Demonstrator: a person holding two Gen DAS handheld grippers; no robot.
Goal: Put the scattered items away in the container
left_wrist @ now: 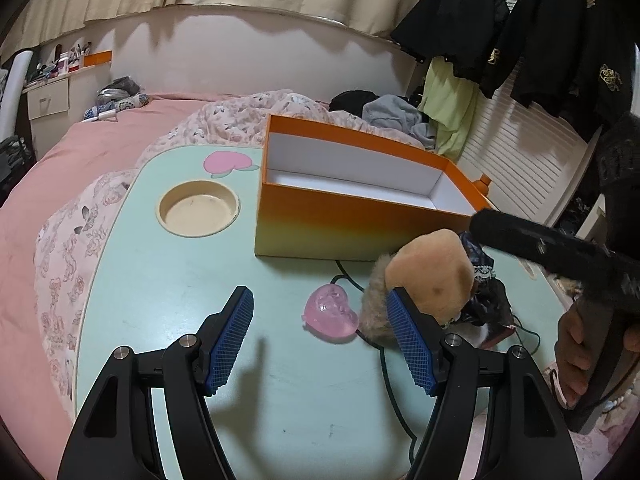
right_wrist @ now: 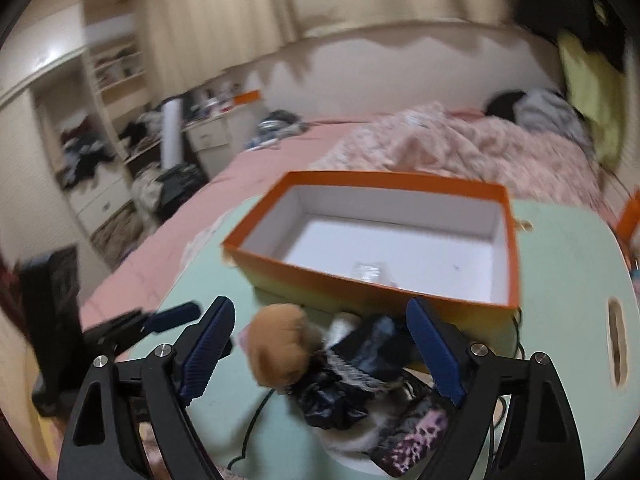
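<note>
An orange box with a white inside stands open on the mint table. A plush doll with a tan furry head and dark dress lies in front of it. Beside the doll sits a pink translucent heart. My left gripper is open above the table, the heart just beyond its fingertips, untouched. In the right wrist view my right gripper is open wide around the doll, pads clear of it. A small clear item lies in the box.
A dark green cable runs over the table under the doll. A patterned black-and-pink pouch lies under the doll's dress. The table has a round cup recess and a handle slot. A pink bed with a crumpled quilt surrounds it.
</note>
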